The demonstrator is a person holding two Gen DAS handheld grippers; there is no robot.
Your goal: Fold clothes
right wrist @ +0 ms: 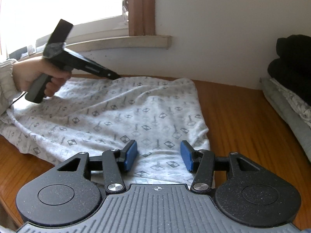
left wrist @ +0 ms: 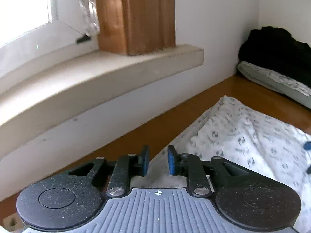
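A white garment with a grey diamond print [right wrist: 120,112] lies spread and rumpled on the wooden table [right wrist: 233,116]. My right gripper [right wrist: 158,156] hovers open over its near edge, blue pads wide apart with only cloth below them. In the right wrist view a hand [right wrist: 38,75] holds my left gripper [right wrist: 115,75], whose tip points down at the garment's far edge by the wall. In the left wrist view the left gripper [left wrist: 158,160] has a narrow gap between its pads, just above the garment [left wrist: 243,136] edge. Nothing is pinched.
A white wall and a stone window sill [right wrist: 120,40] run along the table's far side. At the right stands a pile of folded clothes [right wrist: 287,104] with a black garment [right wrist: 291,64] on top. Bare wood lies between the pile and the spread garment.
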